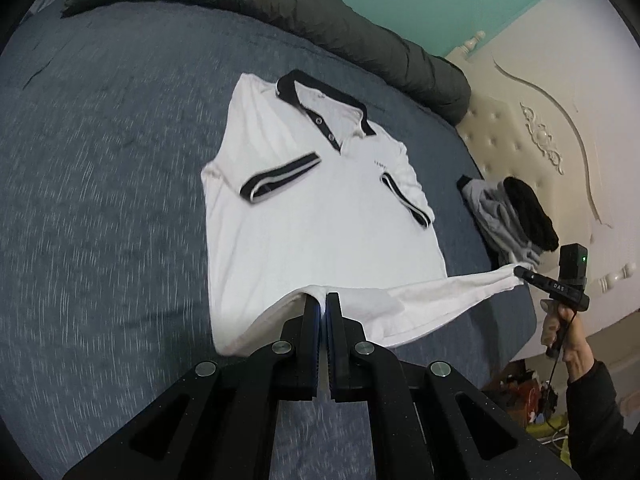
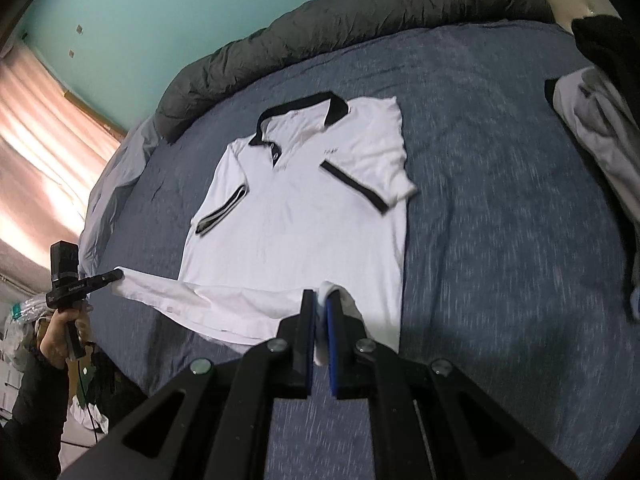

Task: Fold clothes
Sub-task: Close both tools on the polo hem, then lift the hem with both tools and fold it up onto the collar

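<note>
On the blue bed (image 1: 100,160) lay one white polo shirt (image 1: 304,216), collar toward upper frame; two hand-held grippers, left hand-held gripper (image 1: 323,300) and right hand-held gripper (image 2: 320,300), each clamped its lifted hem.

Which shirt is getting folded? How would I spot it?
Find the big blue bed. The polo shirt lies flat in its middle, white with a black collar and black sleeve bands. The clothes pile near the headboard is crumpled, grey and black.
</note>
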`<state>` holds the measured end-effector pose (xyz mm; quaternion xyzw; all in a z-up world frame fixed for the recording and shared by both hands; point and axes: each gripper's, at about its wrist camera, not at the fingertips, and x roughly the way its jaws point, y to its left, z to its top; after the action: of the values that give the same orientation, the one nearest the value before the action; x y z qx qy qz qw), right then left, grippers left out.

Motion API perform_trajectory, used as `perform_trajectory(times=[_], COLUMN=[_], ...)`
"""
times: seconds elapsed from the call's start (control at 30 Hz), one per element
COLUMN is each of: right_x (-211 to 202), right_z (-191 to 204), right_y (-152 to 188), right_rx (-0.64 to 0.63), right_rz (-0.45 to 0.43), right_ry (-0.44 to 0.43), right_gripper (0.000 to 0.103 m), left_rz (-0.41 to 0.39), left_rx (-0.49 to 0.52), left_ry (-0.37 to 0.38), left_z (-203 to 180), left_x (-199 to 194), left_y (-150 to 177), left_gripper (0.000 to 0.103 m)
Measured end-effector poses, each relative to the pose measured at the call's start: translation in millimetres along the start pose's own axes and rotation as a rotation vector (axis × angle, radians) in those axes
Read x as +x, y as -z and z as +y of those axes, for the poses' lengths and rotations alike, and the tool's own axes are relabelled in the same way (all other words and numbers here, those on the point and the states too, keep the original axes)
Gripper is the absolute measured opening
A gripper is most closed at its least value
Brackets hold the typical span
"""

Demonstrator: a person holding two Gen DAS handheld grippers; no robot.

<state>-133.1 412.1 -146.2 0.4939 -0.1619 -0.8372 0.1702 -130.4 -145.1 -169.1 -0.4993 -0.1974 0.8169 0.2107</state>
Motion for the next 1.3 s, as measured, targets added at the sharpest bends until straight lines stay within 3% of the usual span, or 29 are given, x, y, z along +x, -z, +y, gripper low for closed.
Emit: perform_trajectory(times=[0.37, 0.67, 1.03, 1.3], right_x=[19, 50, 100, 142], right_z=[-20, -30, -43, -64], right_y=[-77, -154, -246, -296], right_rx=[0.021, 0.016, 0.01, 0.032], right_rz=[-0.047, -0.062, -0.094, -0.125], right_ry=[0.006, 0.023, 0.073, 0.152], right_gripper=[0.005, 0.005, 0.005, 0.003], left_rz=[-0.014, -0.049, -0.069, -0.049], left_rx=[0.005, -0.035, -0.081, -0.074], left_ry=[0.0, -0.006, -0.012, -0.047], left_z=[8, 35, 73, 100], left_x=[33, 57, 104, 142], left_y=[-78, -155, -240, -277], left_gripper=[0.003, 0.002, 0.002, 0.002])
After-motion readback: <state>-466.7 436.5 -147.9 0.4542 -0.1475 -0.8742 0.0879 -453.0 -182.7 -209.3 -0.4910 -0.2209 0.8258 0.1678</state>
